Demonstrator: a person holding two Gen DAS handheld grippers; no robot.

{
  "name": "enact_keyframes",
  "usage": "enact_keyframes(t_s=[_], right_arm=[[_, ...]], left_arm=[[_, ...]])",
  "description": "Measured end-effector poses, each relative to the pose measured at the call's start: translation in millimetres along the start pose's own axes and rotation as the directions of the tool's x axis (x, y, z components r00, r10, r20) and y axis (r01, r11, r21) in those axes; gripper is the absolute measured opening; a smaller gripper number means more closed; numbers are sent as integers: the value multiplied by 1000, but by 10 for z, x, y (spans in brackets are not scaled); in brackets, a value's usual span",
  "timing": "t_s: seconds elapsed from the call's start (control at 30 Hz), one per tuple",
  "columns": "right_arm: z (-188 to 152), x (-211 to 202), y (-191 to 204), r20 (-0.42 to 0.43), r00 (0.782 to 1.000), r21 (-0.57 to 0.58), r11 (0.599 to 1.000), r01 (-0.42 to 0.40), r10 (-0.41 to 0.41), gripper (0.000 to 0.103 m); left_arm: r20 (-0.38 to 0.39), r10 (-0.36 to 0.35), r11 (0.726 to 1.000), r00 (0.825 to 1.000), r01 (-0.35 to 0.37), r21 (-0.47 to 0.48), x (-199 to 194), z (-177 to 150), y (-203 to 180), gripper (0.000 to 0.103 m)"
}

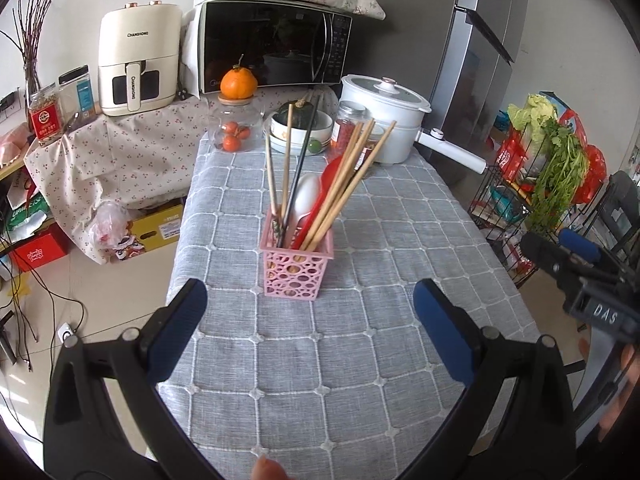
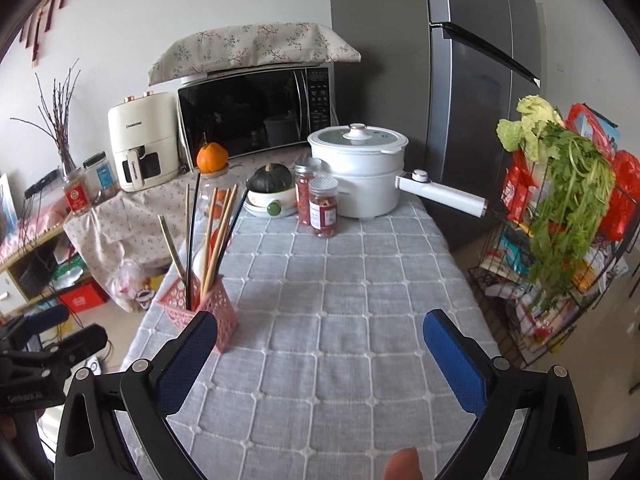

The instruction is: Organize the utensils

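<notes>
Holding my left hand-held gripper (image 1: 310, 312) above the desk (image 1: 360, 360), I had its blue-padded fingers (image 1: 176, 328) spread wide apart with nothing between them. Straight ahead of it stood the pink holder (image 1: 297, 270), upright on the grey checked cloth. Inside it leaned the wooden chopsticks (image 1: 352, 176), fanned toward the right, along with a black chopstick (image 1: 304, 160), a white spoon (image 1: 306, 196) and a red spoon (image 1: 330, 184).

My right hand-held gripper (image 2: 320, 344) hovered over the same desk, its jaws likewise parted and empty. From that side the pink holder sat just beyond the left finger, which partly covered its near corner.

At the far end of the desk stood a white pot (image 2: 360, 168) with its long handle pointing right, two red-filled jars (image 2: 322, 206), a bowl holding a dark green squash (image 2: 270, 178), and a glass jar topped by an orange (image 1: 239, 82). Behind them were a microwave (image 1: 276, 48) and a cream air fryer (image 1: 138, 60).
</notes>
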State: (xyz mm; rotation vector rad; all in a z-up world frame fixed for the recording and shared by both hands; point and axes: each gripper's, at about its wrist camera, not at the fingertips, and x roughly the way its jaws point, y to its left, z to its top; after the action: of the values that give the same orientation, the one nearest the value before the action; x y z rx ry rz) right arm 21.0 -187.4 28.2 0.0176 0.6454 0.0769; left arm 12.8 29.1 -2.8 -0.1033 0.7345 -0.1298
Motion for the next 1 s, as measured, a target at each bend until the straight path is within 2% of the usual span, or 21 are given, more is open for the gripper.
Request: enact_keyframes(t_s=[0.37,0.63,1.0], right_arm=[[0,-44,-113,-9,999,56,997,46,-45,103],[-30,109,-74,-54,997,42,998,55,-52,103],[-49,170,56,-71,997,14,999,44,-43,103]], left_arm=[[35,39,999,999,-38,-29,-48,-13,-122,103],[33,52,999,998,-52,-13,-29,-21,-165,102],[54,80,997,995,-80,5,-60,-23,-200,103]])
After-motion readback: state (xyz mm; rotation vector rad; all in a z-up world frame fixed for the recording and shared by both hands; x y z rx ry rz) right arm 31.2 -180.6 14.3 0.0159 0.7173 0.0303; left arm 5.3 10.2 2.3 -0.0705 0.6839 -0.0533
